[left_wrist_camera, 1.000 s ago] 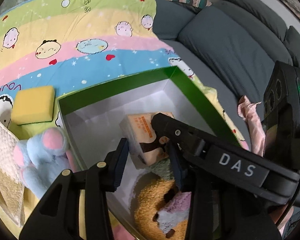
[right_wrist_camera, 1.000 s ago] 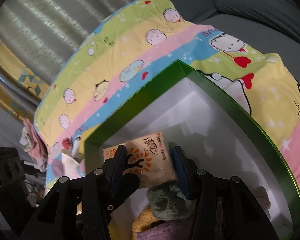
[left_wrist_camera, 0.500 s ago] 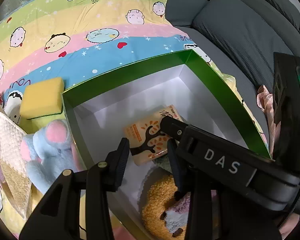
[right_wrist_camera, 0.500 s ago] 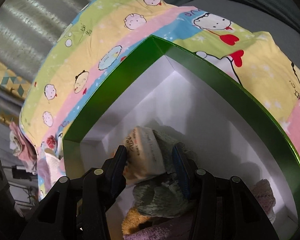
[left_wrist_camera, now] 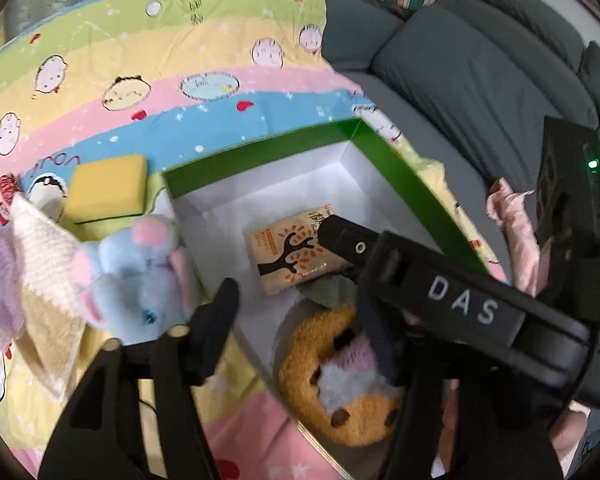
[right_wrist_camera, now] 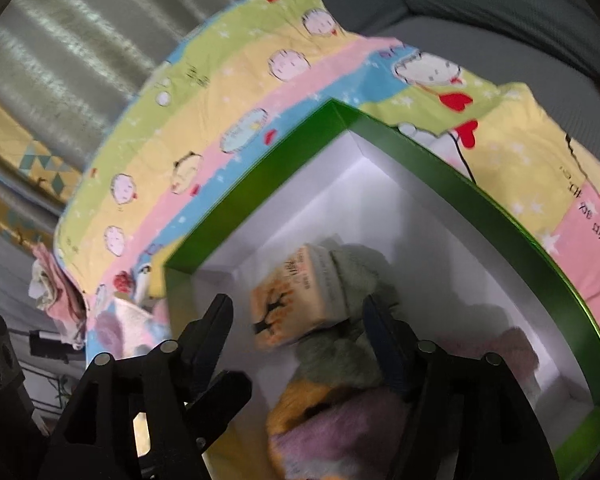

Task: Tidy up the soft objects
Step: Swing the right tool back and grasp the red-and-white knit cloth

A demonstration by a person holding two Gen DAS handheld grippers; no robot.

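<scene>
A green box (left_wrist_camera: pixel 260 150) with a white inside sits on a cartoon blanket. In it lie an orange tissue pack (left_wrist_camera: pixel 296 254), a grey-green cloth (left_wrist_camera: pixel 328 290) and a brown doughnut plush (left_wrist_camera: pixel 340 380). My right gripper (right_wrist_camera: pixel 296 330) is open above the tissue pack (right_wrist_camera: pixel 288 300), which rests free on the cloth (right_wrist_camera: pixel 352 320). My left gripper (left_wrist_camera: pixel 296 312) is open and empty over the box's near edge. Outside, left of the box, lie a blue elephant plush (left_wrist_camera: pixel 136 276), a yellow sponge (left_wrist_camera: pixel 106 188) and a beige knitted cloth (left_wrist_camera: pixel 40 264).
A grey sofa (left_wrist_camera: pixel 480 64) runs behind and to the right of the blanket. A pink cloth (left_wrist_camera: pixel 516 232) lies at the right of the box. A pink-white cloth bundle (right_wrist_camera: pixel 52 296) hangs at the blanket's left end in the right wrist view.
My right gripper opened and let go of the tissue pack, which now lies in the box. The right gripper has drawn back a little. The left gripper has also pulled back slightly.
</scene>
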